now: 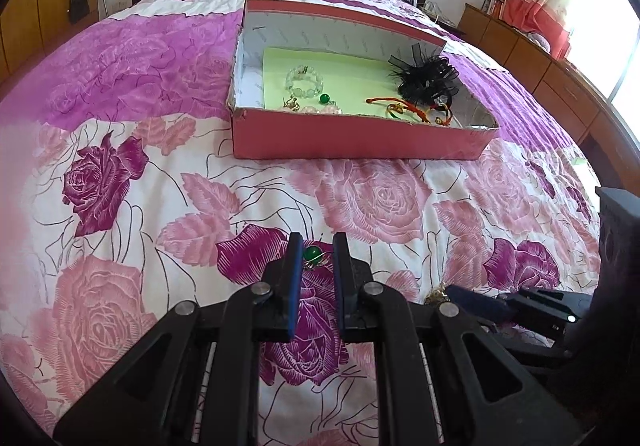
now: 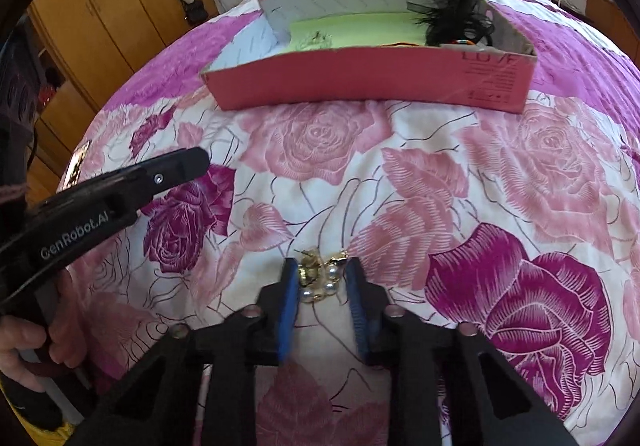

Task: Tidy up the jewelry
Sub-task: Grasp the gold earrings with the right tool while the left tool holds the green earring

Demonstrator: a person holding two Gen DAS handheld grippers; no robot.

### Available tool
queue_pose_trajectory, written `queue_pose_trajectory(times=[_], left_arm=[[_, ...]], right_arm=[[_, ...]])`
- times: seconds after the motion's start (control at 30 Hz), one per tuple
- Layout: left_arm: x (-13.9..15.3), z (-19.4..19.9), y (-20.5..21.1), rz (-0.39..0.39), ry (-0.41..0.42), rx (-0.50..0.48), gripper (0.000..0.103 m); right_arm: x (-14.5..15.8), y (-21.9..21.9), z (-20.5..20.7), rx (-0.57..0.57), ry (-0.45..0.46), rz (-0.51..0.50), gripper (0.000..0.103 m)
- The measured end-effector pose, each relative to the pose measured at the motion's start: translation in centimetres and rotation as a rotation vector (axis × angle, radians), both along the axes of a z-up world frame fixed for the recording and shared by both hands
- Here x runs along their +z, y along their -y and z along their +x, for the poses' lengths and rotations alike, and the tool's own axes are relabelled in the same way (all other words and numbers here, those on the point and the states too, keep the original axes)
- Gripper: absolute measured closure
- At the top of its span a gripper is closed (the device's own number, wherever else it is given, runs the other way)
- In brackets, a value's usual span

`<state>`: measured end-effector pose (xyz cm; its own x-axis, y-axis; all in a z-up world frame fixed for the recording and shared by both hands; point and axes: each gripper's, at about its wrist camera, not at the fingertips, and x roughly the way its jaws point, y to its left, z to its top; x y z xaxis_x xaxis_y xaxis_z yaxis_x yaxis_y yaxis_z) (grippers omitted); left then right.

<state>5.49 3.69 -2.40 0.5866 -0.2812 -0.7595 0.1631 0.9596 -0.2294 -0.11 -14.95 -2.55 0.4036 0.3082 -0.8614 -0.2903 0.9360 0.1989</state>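
Left gripper (image 1: 316, 258): jaws nearly closed, pinching the green-bead earring (image 1: 314, 257) right at the fingertips. The bead sat against the left pad, gold wire toward the right pad. I judged that a real hold, but shallow: only the outermost tips had it.

Right gripper (image 2: 322, 278): jaws narrowed around the pearl-and-gold earring cluster (image 2: 320, 278), which lay on the floral bedspread (image 2: 440, 174) between the pads. I couldn't confirm that the right pad touched it; the left pad looked to be against the gold part. I called it bracketed, not gripped.

The destination, the pink cardboard box (image 1: 352, 138), sat well ahead of both sets of jaws and beyond the tips. It already held a clear bead bracelet (image 1: 304, 82), a second green bead (image 1: 325, 99), red cord bracelets (image 1: 400, 106) and a black feathered hair piece (image 1: 428, 80).

Risks I flagged:
- The cluster was several loose pieces. Closing on it could catch only one and leave the rest on the bedspread.
- Soft fabric under the right tips: the pads could pinch cloth with the jewelry and drag it on the lift.
- The round bead in the left tips could squirt out on any roll of the wrist during transfer.
- The two grippers worked close beside each other, so a collision on lift-off was possible.
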Motion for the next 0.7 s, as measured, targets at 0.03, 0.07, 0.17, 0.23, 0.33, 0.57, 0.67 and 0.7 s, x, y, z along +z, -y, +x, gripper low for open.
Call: queue_pose_trajectory(times=[0.03, 0.07, 0.17, 0.23, 0.33, 0.57, 0.67, 0.7], left_arm=[[0.0, 0.0, 0.0, -0.001, 0.0, 0.001, 0.097], [0.0, 0.0, -0.1, -0.001, 0.0, 0.002, 0.097], [0.1, -0.1, -0.1, 0.001, 0.003, 0.004, 0.097], [0.2, -0.1, 0.0, 0.004, 0.005, 0.005, 0.097], [0.5, -0.2, 0.0, 0.01, 0.014, 0.006, 0.097], [1.7, -0.3, 0.3, 0.011, 0.042, 0.008, 0.097], [2.6, -0.1, 0.5, 0.008, 0.062, 0.006, 0.097], [2.9, -0.1, 0.6, 0.008, 0.07, 0.005, 0.097]], right_arm=[[0.0, -0.1, -0.1, 0.005, 0.001, -0.001, 0.087], [0.0, -0.2, -0.1, 0.009, 0.004, -0.002, 0.087], [0.2, -0.1, -0.3, 0.023, 0.007, 0.017, 0.09], [0.5, 0.2, -0.5, 0.03, 0.008, 0.042, 0.09], [0.9, 0.7, -0.5, 0.024, 0.011, 0.077, 0.09], [3.0, 2.3, -0.5, -0.003, 0.058, 0.136, 0.09], [4.2, 3.0, -0.3, -0.011, 0.103, 0.151, 0.09], [4.6, 3.2, -0.3, -0.012, 0.119, 0.153, 0.09]])
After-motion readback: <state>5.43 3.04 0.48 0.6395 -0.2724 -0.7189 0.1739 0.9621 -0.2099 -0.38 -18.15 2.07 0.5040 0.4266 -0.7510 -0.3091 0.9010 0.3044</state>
